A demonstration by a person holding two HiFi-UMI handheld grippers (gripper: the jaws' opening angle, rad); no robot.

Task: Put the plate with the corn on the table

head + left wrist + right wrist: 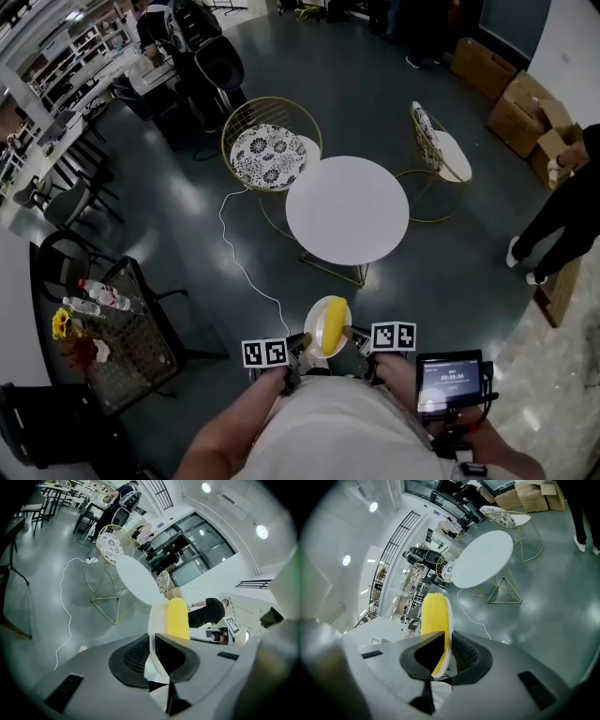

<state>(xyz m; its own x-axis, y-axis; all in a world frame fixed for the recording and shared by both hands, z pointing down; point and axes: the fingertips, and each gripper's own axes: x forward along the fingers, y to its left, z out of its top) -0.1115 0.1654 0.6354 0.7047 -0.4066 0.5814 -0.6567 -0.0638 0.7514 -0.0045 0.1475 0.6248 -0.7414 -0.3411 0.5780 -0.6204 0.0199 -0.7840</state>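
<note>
The plate point(319, 311) with the corn point(333, 325) was held mid-air, opposite rims pinched by the closed left claw point(302, 343) and right claw point(352, 336), likely for steadiness. The tabletop point(347, 211) lay at 12 o'clock, well apart.

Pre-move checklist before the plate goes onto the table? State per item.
1. Left gripper shut on the plate rim: ok.
2. Right gripper shut on the opposite rim: ok.
3. Corn lies on the plate, away from its edges: ok.
4. Round white table top bare, room to land: ok.
5. Plate above the table: not ok, it hangs over the floor, short of the table.
6. White cable on the floor runs close to the walking path: cannot tell if the feet clear it.
</note>
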